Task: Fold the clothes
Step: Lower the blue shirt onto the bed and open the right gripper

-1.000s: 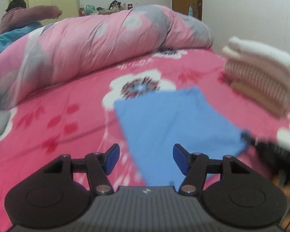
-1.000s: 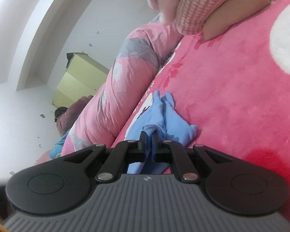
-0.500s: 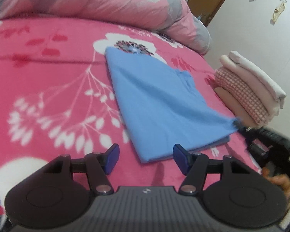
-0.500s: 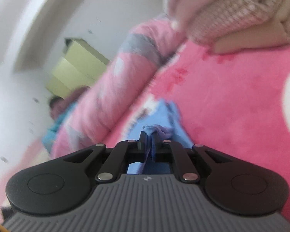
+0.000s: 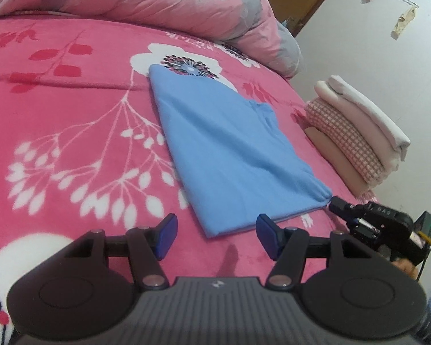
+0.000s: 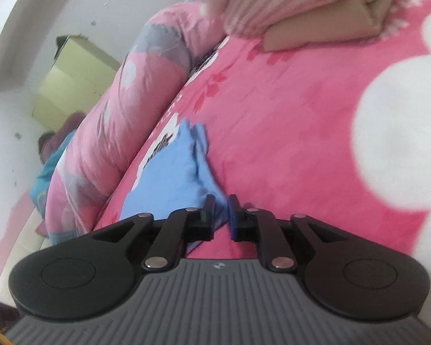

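Blue garment's (image 6: 169, 178) near corner hides behind right claw (image 6: 221, 212).

The left wrist view sits low over the near edge of the bed (image 5: 57, 109), looking forward and downward across it toward the far wall, with the folded blue cloth (image 5: 230, 155) close ahead and the stack of folded clothes (image 5: 356, 132) to its right. The right wrist view is strongly rolled sideways and very near the bed's surface, looking along the cloth's corner (image 6: 172, 178) toward the rolled quilt (image 6: 112, 132). Both views share the cloth, quilt and stack.
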### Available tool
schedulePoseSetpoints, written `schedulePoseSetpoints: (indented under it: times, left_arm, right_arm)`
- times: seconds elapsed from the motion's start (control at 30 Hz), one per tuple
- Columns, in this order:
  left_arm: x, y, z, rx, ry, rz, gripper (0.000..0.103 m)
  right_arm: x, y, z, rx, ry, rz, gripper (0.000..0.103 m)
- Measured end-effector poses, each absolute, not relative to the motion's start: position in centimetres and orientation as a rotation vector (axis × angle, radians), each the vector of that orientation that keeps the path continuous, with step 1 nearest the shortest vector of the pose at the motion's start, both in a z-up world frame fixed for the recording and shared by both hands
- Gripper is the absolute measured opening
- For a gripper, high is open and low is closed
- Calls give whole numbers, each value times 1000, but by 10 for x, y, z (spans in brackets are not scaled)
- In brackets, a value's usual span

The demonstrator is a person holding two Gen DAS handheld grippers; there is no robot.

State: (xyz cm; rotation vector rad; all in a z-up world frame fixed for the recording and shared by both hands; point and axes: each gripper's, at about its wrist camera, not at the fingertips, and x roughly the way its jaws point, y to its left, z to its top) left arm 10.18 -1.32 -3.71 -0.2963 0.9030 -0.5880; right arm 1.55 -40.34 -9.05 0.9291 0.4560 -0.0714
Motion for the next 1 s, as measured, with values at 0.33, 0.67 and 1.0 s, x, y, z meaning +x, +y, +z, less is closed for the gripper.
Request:
schedulePoseSetpoints:
  times: [0.33, 0.67, 1.0]
  left_arm:
    - [118, -26, -55, -342, 975, -586, 39]
    - [115, -28, -45, -353, 930, -553, 5]
    - [45, 53, -8, -295, 940, -633, 4]
  right_arm:
    - [50, -408, -80, 893, 644, 60, 48]
    - [63, -386, -64, 738, 666, 90, 10]
    - [-18, -345, -32, 754, 668, 244, 8]
